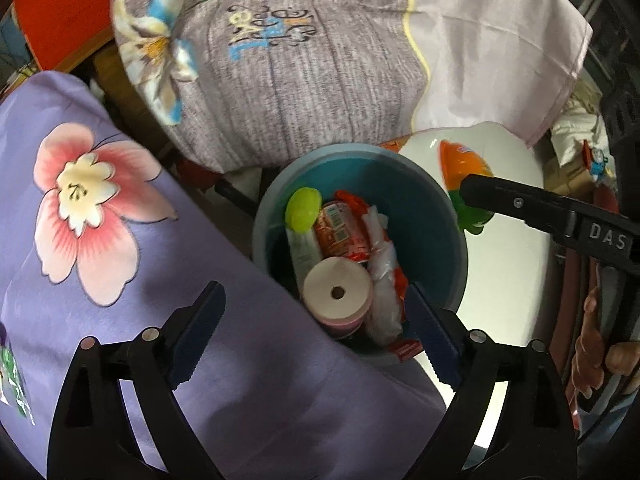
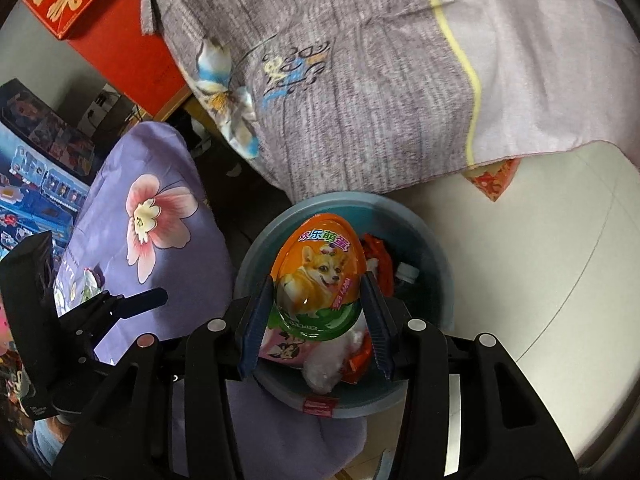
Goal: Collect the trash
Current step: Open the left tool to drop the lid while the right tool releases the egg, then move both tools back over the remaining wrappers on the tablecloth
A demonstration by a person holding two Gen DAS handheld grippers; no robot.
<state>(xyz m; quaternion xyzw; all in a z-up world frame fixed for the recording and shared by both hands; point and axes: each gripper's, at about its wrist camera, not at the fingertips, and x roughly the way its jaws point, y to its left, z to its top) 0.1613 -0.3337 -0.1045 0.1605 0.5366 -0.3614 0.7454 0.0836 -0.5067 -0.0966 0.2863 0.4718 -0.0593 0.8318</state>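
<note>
Fingers of our right gripper pinch the egg-shaped toy pack above the bin, our left gripper gapes empty, and the slick pack may slip outside.

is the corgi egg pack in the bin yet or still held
Still held: the right gripper clamps the egg pack above the bin.

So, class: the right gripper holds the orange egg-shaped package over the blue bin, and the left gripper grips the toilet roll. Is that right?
Not quite. The left gripper is open and holds nothing, as the left wrist view shows; the toilet roll lies in the blue bin. The right gripper does hold the orange egg-shaped package over it.
</note>
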